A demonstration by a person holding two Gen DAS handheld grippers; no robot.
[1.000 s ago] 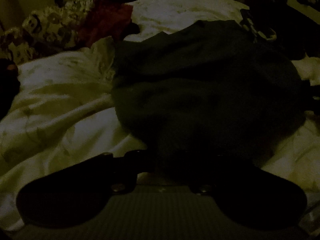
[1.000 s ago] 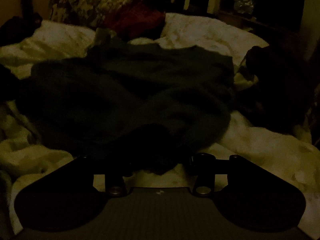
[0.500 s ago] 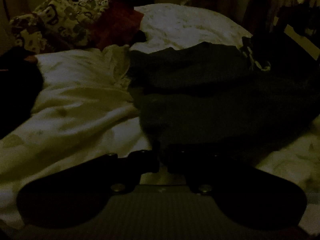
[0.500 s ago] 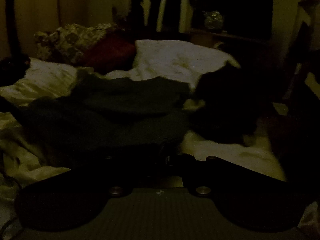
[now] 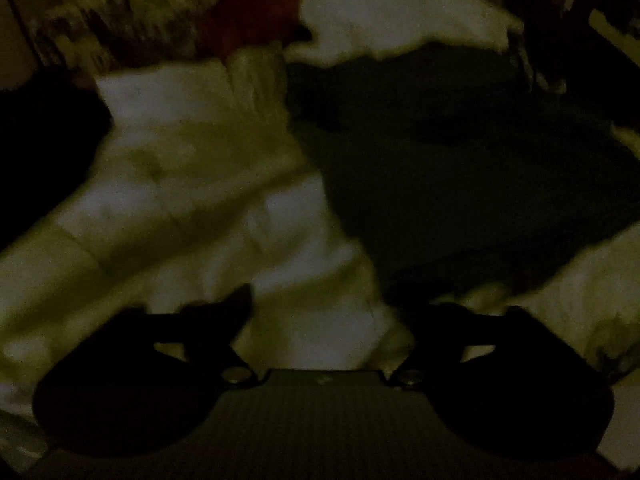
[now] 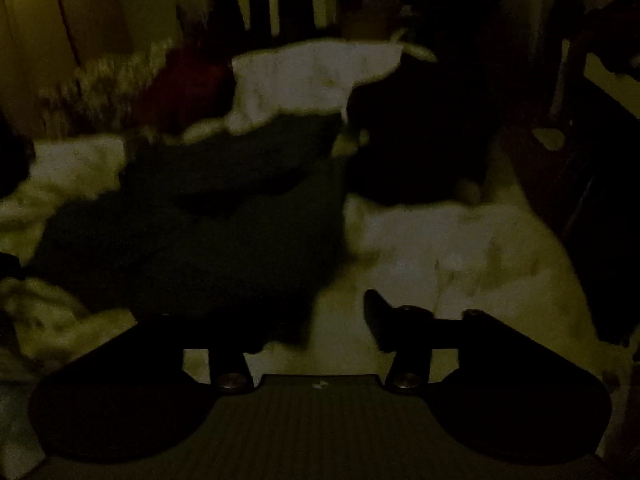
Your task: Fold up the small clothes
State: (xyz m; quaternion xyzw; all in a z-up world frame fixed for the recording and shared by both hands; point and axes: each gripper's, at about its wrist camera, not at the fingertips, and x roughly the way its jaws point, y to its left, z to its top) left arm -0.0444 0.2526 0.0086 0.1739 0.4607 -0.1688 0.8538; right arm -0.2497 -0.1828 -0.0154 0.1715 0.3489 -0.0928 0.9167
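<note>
Left wrist view first, dim and smeared: one pale bedsheet [image 5: 192, 184], soft and rumpled into broad folds, fills most of what I see. On it lies one dark garment [image 5: 460, 184], a thick matte cloth spread in a rounded, layered heap to the right of centre, its near edge reaching down just beside my right-hand finger. Behind it sits one white pillow [image 5: 392, 12], puffy and smooth. At the back left are one patterned cushion [image 5: 132, 16] with a mottled print and one dark red cloth [image 5: 256, 8] bunched next to it. My left gripper [image 5: 324, 308] stands with its jaws spread wide, only sheet between them, holding nothing.

From the right wrist, the same sheet [image 6: 460, 248] runs pale and creased to the right, and the dark garment [image 6: 208, 224] lies left of centre, its near corner falling over my left-hand finger. A second, blacker heap [image 6: 416, 148] sits beyond it, shapeless in the gloom. My right gripper [image 6: 320, 320] is likewise parted and clasps nothing that I can see.
</note>
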